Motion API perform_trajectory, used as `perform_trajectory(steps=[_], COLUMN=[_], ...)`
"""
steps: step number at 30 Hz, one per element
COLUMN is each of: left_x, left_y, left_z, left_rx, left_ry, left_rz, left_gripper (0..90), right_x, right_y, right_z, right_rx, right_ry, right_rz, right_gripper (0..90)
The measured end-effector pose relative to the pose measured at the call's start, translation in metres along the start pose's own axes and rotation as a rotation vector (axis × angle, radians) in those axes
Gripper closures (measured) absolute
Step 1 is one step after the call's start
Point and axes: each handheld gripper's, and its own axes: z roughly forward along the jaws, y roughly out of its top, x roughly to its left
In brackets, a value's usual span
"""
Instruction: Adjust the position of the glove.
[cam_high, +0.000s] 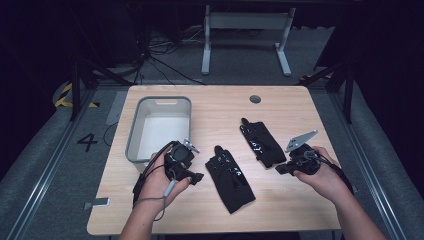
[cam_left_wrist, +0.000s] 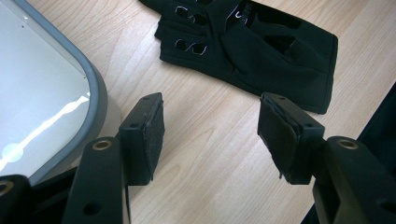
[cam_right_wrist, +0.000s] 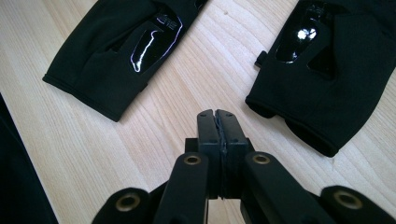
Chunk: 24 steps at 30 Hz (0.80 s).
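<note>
A light wooden table (cam_high: 300, 107) is standing on grey carpeted floor (cam_high: 40, 150), with a white metal frame (cam_high: 245, 30) resting beyond it. Black cables (cam_high: 160, 55) are trailing across the floor, and darkness is surrounding the scene.

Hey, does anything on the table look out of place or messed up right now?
Nothing stands out. Two black gloves lie flat on the table, apart, and the grey bin sits upright and empty.
</note>
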Motion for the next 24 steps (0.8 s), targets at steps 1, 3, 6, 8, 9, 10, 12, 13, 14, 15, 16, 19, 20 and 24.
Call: perform_trajectory(steps=[1,3,6,8,9,10,12,13,14,15,16,19,20,24], left_x=[0.0,-0.001,-0.002,-0.004,-0.004,-0.005,-0.005,-0.005,-0.005,-0.005,-0.005,-0.006,-0.007,-0.011], left_y=[0.0,0.001,0.002,0.003,0.003,0.003,0.003,0.003,0.003,0.002,0.002,0.003,0.003,0.002], left_z=[0.0,0.001,0.0,-0.001,-0.001,-0.001,-0.001,-0.001,-0.002,-0.002,-0.002,0.0,0.001,0.005], left_rx=[0.004,0.007,0.003,-0.003,-0.003,-0.003,0.002,0.002,-0.001,-0.001,-0.001,-0.002,-0.004,-0.023], left_ry=[-0.001,-0.002,-0.002,0.001,0.001,0.001,0.004,0.004,0.004,-0.001,-0.001,-0.017,-0.021,-0.02], left_rz=[0.002,0.003,0.002,0.006,0.006,0.007,0.005,0.005,-0.002,0.0,0.0,0.016,0.023,0.057], left_gripper=[42.0,42.0,41.3,39.9,39.6,39.6,39.2,39.1,39.1,40.0,41.7,44.3,45.5,45.8], right_x=[0.0,0.001,0.002,0.008,0.008,0.011,0.021,0.021,0.029,0.033,0.037,0.044,0.047,0.066], right_y=[0.0,-0.001,-0.001,0.002,0.002,0.004,0.01,0.01,0.013,0.015,0.016,0.019,0.02,0.025], right_z=[0.0,-0.001,-0.001,0.003,0.003,0.006,0.019,0.019,0.025,0.028,0.03,0.035,0.039,0.057], right_rx=[-0.002,-0.004,-0.011,-0.017,-0.017,-0.016,-0.006,-0.006,-0.001,-0.004,-0.009,-0.015,-0.01,-0.003], right_ry=[0.001,0.006,0.01,0.027,0.027,0.038,0.068,0.068,0.085,0.092,0.099,0.128,0.141,0.171], right_rz=[0.002,-0.002,-0.005,-0.02,-0.02,-0.026,-0.064,-0.064,-0.082,-0.093,-0.1,-0.122,-0.142,-0.18], right_gripper=[90.0,90.0,90.0,90.0,90.0,90.0,90.0,90.0,90.0,90.0,90.0,90.0,90.0,90.0])
